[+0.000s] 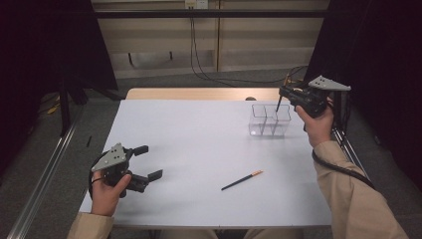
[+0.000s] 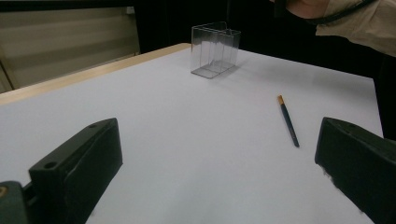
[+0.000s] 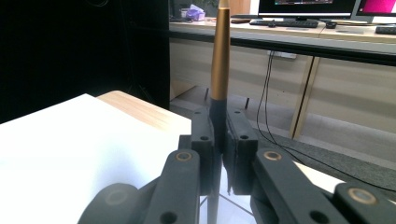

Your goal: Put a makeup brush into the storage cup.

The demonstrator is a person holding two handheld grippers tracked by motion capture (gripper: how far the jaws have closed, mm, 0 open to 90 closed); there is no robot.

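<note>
A clear plastic box [image 1: 269, 120] with compartments stands at the table's far right; it is also in the left gripper view [image 2: 215, 50]. My right gripper [image 1: 285, 92] hovers just above it, shut on a dark chopstick [image 1: 279, 102] whose lower tip points down into the box. In the right gripper view the jaws pinch the chopstick [image 3: 219, 70], its golden end rising upward. A second dark chopstick with an orange end [image 1: 242, 179] lies flat on the table, also seen in the left gripper view [image 2: 288, 121]. My left gripper [image 1: 149, 162] rests open at the near left, nothing between its jaws.
The white table top [image 1: 189, 139] has a wooden strip along its far edge [image 1: 199, 93]. Black curtains hang at both sides. Cables run across the floor behind the table. A desk with monitors [image 3: 303, 7] stands far behind in the right gripper view.
</note>
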